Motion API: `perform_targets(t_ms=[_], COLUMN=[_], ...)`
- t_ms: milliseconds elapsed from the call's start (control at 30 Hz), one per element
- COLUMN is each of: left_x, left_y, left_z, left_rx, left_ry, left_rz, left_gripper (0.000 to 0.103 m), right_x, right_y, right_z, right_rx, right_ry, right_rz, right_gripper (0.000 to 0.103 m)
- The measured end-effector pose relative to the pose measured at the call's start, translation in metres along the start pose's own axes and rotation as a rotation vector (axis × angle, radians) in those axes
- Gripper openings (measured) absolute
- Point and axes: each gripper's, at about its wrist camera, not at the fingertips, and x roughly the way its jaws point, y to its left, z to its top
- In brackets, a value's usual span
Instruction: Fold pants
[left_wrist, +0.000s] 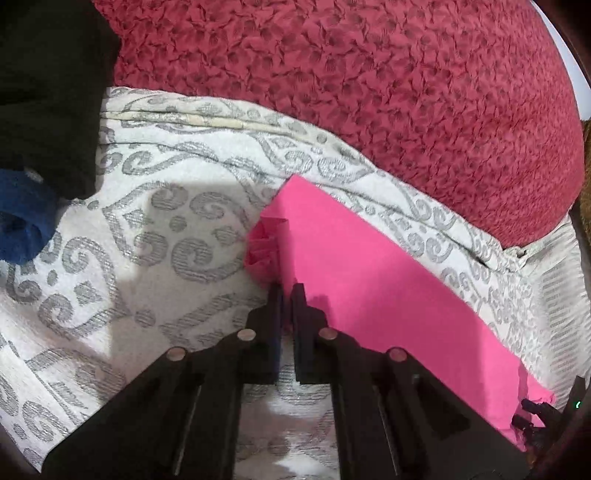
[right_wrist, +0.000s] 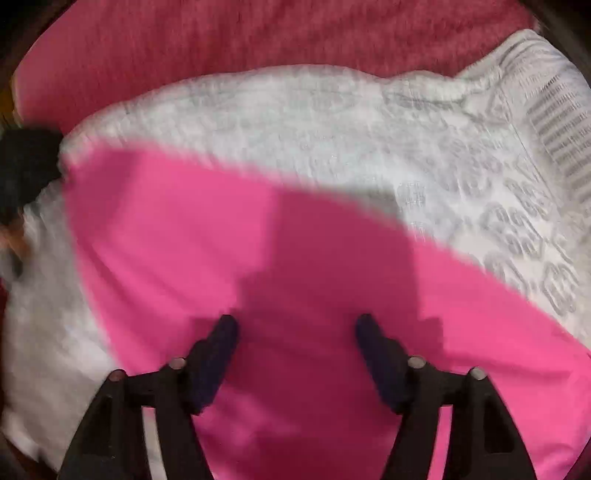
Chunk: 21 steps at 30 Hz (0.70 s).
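1. Bright pink fabric pants (left_wrist: 369, 266), folded into a long strip, lie on a white cloth with grey scroll pattern (left_wrist: 147, 229), near its far edge beside a dark red textured blanket (left_wrist: 351, 74).
2. The left hand-held gripper (left_wrist: 287, 291) is closed, tips at the pants' edge.
3. The right hand-held gripper (right_wrist: 297, 325) is spread wide above the pants, gripping nothing.

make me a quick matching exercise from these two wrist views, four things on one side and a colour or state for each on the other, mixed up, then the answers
Things:
1. pants
2. left gripper
3. right gripper
4. patterned cover

Colour or state:
A. white with grey swirls
B. jaws wide apart, nothing between them
C. bright pink, lying in a long flat strip
D. jaws nearly together, at the edge of the pink cloth

Pairs: 1-C, 2-D, 3-B, 4-A
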Motion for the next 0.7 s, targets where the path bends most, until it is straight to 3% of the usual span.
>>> perform_targets(t_ms=[100,167,200,233,400,500,667,700], left_x=[0.002,-0.003,-0.008,-0.012,-0.014,-0.004,0.011,0.014], left_y=[-0.001,0.003,0.007,0.013,0.038,0.031,0.015,0.011], left_z=[-0.002,0.000,0.002,0.004,0.007,0.004,0.004,0.005], left_rx=[0.003,-0.016,-0.040,-0.063,-0.194,-0.166,-0.152,-0.142], left_ry=[0.017,0.012,0.011,0.007,0.055,0.076,0.092,0.075], left_rz=[0.031,0.088,0.096,0.085,-0.051,-0.036,-0.119,-0.105], left_gripper=[0.012,0.029,0.044,0.051,0.051,0.051,0.050,0.037], right_x=[-0.005,-0.016,-0.020,-0.021,-0.011,0.000,0.017,0.022], right_y=[-0.001,-0.006,-0.005,-0.001,0.041,0.078,0.134,0.146], right_z=[0.003,0.009,0.010,0.013,0.034,0.048,0.069,0.074], right_rx=[0.071,0.133,0.140,0.141,0.130,0.093,0.086,0.095], right_ry=[0.017,-0.022,-0.036,-0.048,-0.075,-0.088,-0.117,-0.111], right_rz=[-0.022,0.025,0.026,0.024,0.159,0.233,0.364,0.407], right_gripper=[0.073,0.073,0.073,0.073,0.073,0.073,0.073,0.073])
